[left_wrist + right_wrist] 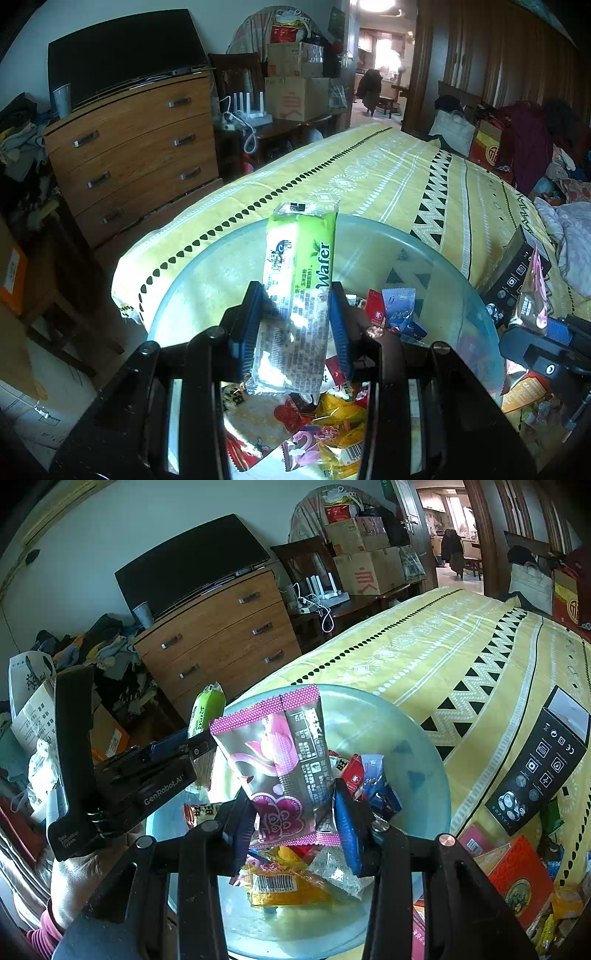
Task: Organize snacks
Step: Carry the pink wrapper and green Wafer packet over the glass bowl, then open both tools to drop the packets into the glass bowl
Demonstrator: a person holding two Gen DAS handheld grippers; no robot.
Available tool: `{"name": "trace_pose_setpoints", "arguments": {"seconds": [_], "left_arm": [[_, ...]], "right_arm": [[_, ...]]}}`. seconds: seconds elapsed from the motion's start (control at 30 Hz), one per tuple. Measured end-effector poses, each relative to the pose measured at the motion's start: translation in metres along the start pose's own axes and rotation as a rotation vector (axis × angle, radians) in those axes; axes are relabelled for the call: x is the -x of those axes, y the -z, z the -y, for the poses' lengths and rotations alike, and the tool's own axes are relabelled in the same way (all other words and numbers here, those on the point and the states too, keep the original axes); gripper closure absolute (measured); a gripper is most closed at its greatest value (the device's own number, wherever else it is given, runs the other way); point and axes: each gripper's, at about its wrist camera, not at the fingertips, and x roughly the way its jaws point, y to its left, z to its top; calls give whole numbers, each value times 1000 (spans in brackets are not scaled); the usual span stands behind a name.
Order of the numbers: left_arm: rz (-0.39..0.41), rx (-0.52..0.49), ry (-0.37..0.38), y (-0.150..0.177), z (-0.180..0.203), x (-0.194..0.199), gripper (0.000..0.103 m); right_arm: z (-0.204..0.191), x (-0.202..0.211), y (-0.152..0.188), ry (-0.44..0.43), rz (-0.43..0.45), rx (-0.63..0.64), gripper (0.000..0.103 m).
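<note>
Left fingers [258,317] clamp wafer pack [299,273] above bowl rim [424,243].

Bowl [424,738] on bedspread [461,657], snack pile [288,882] inside near front. Wafer pack [299,295] above bowl at left, pink packet [284,771] right of it. Box [539,768] right of bowl; dresser [218,638] behind left.
</note>
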Motion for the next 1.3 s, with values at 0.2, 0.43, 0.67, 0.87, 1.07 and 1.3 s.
{"name": "trace_pose_setpoints", "arguments": {"seconds": [0.2, 0.43, 0.67, 0.87, 1.07, 1.3], "left_arm": [[0, 0, 0, 0, 0, 0, 67], [-3, -2, 0, -1, 0, 0, 67], [-9, 6, -5, 4, -5, 0, 67], [-12, 12, -10, 4, -5, 0, 67], [-17, 18, -13, 6, -3, 0, 65], [-15, 39, -27, 7, -8, 0, 53]], "right_arm": [[-1, 0, 0, 2, 1, -1, 59], [-2, 0, 0, 2, 1, -2, 59], [-3, -2, 2, 5, -2, -6, 58], [-3, -3, 2, 5, -3, -9, 58], [-4, -5, 3, 5, -6, -5, 56], [-7, -5, 3, 12, -8, 1, 50]]}}
